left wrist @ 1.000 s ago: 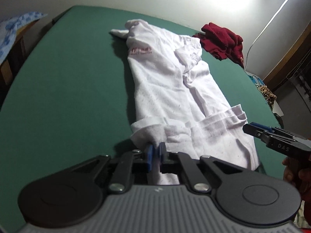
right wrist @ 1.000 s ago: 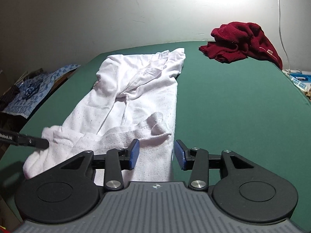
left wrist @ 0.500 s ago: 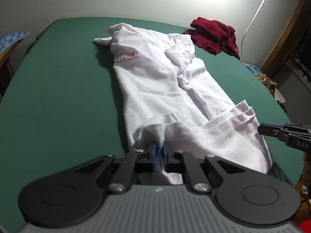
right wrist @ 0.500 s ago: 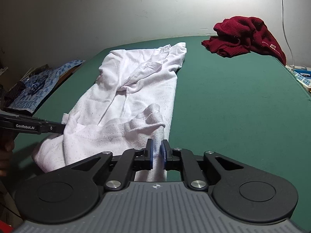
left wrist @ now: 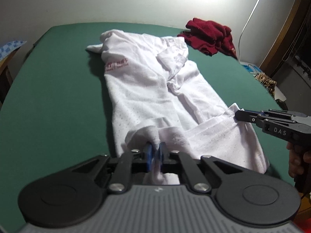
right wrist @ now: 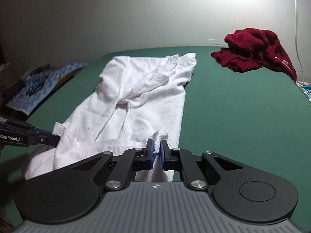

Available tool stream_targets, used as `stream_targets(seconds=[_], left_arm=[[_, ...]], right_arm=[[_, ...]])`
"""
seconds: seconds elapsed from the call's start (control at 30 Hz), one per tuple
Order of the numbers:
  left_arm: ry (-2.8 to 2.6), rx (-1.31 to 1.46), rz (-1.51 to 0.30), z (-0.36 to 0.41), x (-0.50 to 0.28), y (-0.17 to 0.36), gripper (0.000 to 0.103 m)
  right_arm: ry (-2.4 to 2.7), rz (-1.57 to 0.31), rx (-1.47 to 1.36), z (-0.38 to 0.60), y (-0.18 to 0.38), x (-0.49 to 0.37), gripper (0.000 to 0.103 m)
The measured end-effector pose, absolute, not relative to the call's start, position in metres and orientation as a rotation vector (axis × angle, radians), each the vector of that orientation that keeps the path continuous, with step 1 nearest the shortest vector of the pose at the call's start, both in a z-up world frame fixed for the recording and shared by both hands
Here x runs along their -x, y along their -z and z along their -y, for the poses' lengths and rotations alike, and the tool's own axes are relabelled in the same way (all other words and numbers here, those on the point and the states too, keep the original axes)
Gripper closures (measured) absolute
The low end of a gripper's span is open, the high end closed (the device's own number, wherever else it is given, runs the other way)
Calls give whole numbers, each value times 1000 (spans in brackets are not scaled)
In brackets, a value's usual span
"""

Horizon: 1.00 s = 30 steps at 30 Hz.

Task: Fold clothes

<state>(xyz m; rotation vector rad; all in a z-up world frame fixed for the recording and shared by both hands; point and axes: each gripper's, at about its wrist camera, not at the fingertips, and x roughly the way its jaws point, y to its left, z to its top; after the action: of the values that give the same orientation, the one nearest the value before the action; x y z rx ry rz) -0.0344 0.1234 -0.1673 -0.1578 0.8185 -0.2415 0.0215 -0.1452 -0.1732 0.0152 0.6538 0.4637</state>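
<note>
A white shirt (left wrist: 147, 89) with a small red print lies lengthwise on the green table (left wrist: 58, 97), collar end far, hem near. My left gripper (left wrist: 155, 151) is closing tight on a pinch of the hem's left corner, and fabric bunches up between its blue pads. My right gripper (right wrist: 157, 149) is closing on the hem's right corner of the shirt (right wrist: 147, 101), with cloth squeezed between its pads. Each gripper shows in the other's view: the right gripper (left wrist: 238, 115) touches the hem's edge, and the left gripper (right wrist: 57, 136) does the same.
A crumpled dark red garment (right wrist: 256, 50) lies at the table's far right corner. Off the table's left side lies a blue patterned cloth (right wrist: 38, 85). A white cable (left wrist: 250, 15) runs down the wall. A hand (left wrist: 295, 159) holds the right gripper's handle. Bare green table (right wrist: 233, 116) lies right of the shirt.
The right gripper's jaws went from open beside the hem to shut on it. The left gripper kept its pinch. The hem is bunched and drawn a little nearer between both grippers.
</note>
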Motion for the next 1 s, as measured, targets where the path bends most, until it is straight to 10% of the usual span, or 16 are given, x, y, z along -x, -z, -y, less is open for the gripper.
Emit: stream_targets(seconds=[0.4,1.0], left_arm=[[144,38,-772,-135,52,150,78],[219,16,-834,-103,47,175,84]], right_arm=[[-419,-642,-78,157,172,-14,72],[-456,-802,-129,139,196,-12,101]])
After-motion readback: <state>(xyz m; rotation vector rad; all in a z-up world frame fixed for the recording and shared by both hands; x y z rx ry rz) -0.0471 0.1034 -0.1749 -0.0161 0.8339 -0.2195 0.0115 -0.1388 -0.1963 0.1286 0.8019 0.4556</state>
